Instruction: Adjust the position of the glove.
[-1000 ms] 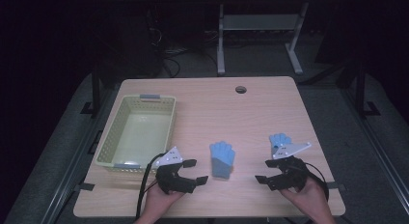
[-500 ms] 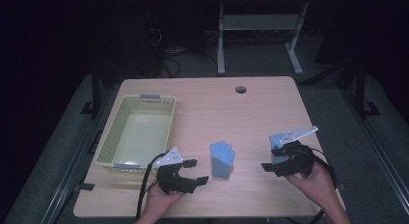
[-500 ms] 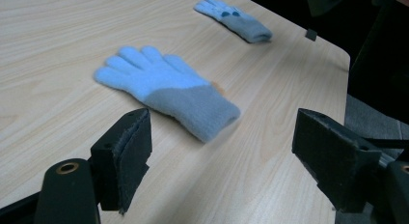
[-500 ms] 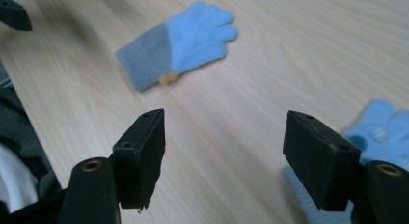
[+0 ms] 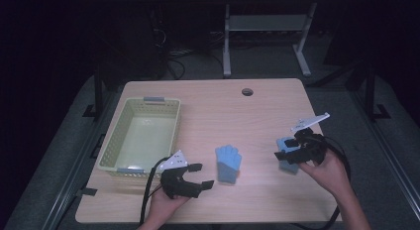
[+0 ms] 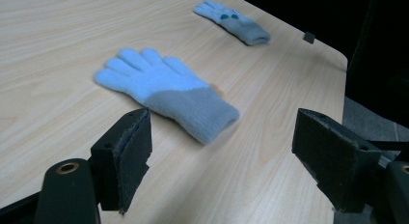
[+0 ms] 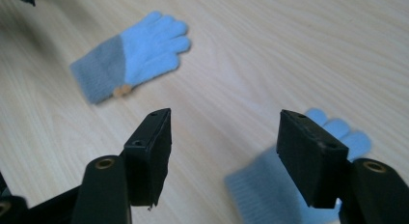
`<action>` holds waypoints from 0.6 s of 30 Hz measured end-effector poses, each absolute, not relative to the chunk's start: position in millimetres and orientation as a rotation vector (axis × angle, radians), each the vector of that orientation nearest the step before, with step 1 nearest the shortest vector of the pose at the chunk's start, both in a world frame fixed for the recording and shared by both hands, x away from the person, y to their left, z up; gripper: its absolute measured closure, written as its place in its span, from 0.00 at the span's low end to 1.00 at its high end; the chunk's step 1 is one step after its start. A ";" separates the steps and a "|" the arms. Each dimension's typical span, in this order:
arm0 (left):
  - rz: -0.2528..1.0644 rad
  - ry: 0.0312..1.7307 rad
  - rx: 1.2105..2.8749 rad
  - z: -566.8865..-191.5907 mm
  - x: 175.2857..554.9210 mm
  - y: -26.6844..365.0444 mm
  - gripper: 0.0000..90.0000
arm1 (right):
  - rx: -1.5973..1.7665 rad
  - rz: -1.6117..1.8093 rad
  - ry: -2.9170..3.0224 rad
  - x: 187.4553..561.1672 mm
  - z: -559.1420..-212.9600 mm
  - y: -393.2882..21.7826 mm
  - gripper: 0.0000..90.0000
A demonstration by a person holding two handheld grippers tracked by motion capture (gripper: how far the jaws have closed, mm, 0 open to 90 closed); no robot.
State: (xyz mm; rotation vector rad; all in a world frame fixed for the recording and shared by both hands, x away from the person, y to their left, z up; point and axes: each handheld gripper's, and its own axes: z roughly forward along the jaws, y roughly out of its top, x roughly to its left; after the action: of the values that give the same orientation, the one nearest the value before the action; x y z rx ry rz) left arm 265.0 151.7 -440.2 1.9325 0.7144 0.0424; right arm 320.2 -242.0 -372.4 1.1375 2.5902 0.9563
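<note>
A: Where are the gloves?
B: One knitted blue glove (image 5: 228,163) lies flat mid-table; the other glove (image 5: 286,155) lies right, under the right gripper (image 5: 288,151).
A: Jaws?
B: Right gripper's have just been closing, nothing pinched. Left gripper (image 5: 199,174) gapes beside the ribbed plastic basket (image 5: 124,141).

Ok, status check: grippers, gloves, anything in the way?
Left gripper open, low beside middle glove. Right gripper open over right glove, jaws just closing some, nothing gripped. Basket empty at left. Path clear.
</note>
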 end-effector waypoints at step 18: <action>0.042 0.714 1.931 -439.8 266.4 152.0 0.24 | 1.320 0.817 2.572 361.9 -394.3 -268.9 0.44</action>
State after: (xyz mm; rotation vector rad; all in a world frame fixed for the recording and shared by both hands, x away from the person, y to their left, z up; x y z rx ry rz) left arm 266.4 152.0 -439.8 1.9311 0.7136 0.0416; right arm 361.9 -268.9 -394.3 1.3202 2.5719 0.8168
